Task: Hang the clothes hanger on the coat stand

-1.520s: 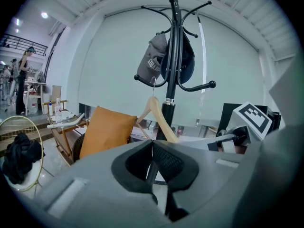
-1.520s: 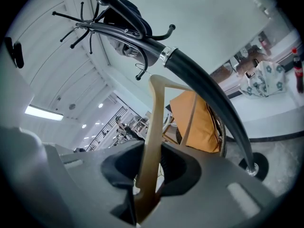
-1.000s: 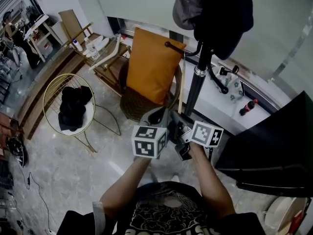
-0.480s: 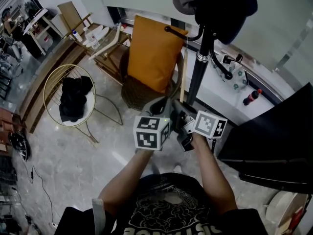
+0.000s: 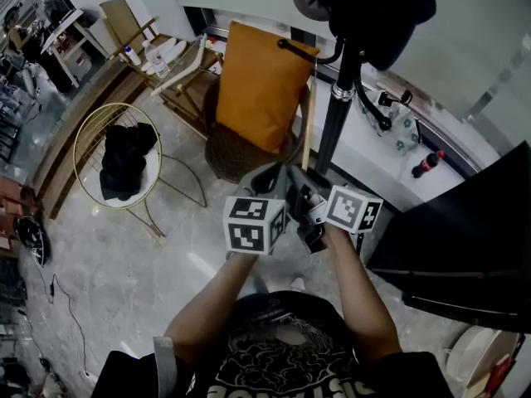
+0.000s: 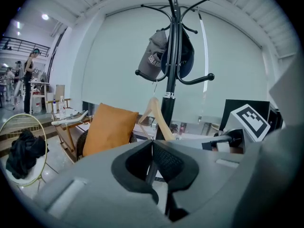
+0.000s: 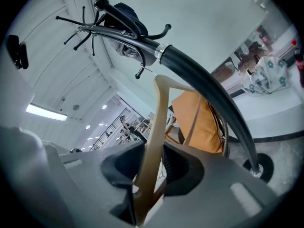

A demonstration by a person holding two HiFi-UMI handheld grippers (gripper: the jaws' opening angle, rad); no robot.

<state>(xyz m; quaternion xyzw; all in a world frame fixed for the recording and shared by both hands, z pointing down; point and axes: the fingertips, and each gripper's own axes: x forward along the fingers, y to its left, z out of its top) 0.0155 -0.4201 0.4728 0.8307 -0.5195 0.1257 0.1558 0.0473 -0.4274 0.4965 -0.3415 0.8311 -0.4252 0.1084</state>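
The black coat stand rises just beyond my hands, with a cap and a dark bag on its upper hooks. In the right gripper view the stand's pole sweeps across above the jaws. My right gripper is shut on an arm of the pale wooden hanger, which stands up between its pads. The hanger leans close beside the pole. My left gripper is next to it, and its pads meet with nothing seen between them. Past them the hanger shows in front of the stand.
A wicker chair with an orange cushion stands left of the pole. Further left are a gold wire basket holding dark cloth and a wooden folding chair with bottles. A white ledge with a cola bottle and a black panel lie to the right.
Both grippers and the hanger keep their place by the pole; only the head view shifts slightly.
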